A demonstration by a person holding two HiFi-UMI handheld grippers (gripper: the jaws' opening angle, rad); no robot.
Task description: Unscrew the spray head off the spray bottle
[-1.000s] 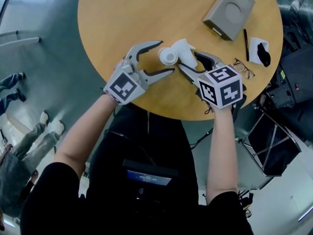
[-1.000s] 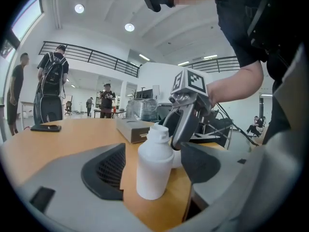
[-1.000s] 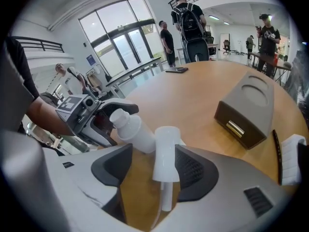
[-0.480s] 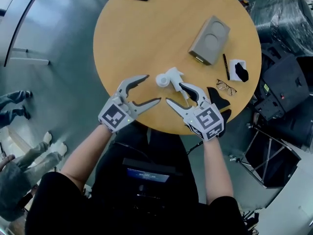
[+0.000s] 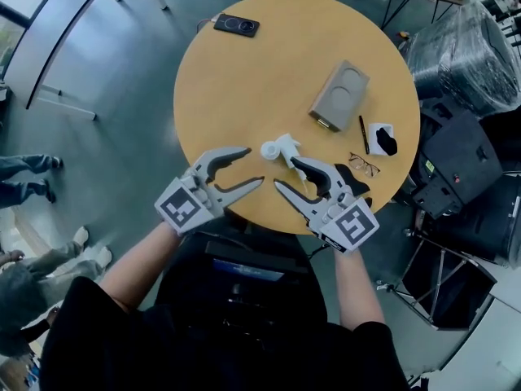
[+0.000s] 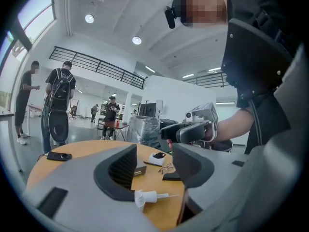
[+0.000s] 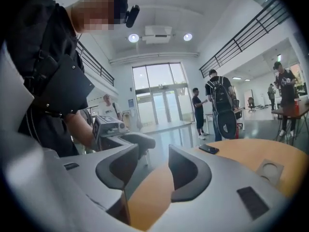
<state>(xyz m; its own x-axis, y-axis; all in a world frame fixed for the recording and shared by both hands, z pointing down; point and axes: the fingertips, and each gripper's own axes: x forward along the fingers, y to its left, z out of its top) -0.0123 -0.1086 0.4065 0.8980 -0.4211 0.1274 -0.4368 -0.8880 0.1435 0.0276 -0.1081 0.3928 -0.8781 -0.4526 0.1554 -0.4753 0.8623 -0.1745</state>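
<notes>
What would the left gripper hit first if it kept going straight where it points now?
Probably the white spray head lying on the table, just ahead of the left gripper, whose empty jaws are closing. It lies low, so height is unclear.

Spray head [image 6: 147,196] left end hidden behind a jaw of left gripper [image 6: 155,166], closing on nothing. Dark item [image 5: 386,142] on white pad [image 5: 374,129] too small to identify. Bystander legs [image 5: 20,167] cut by left edge.
</notes>
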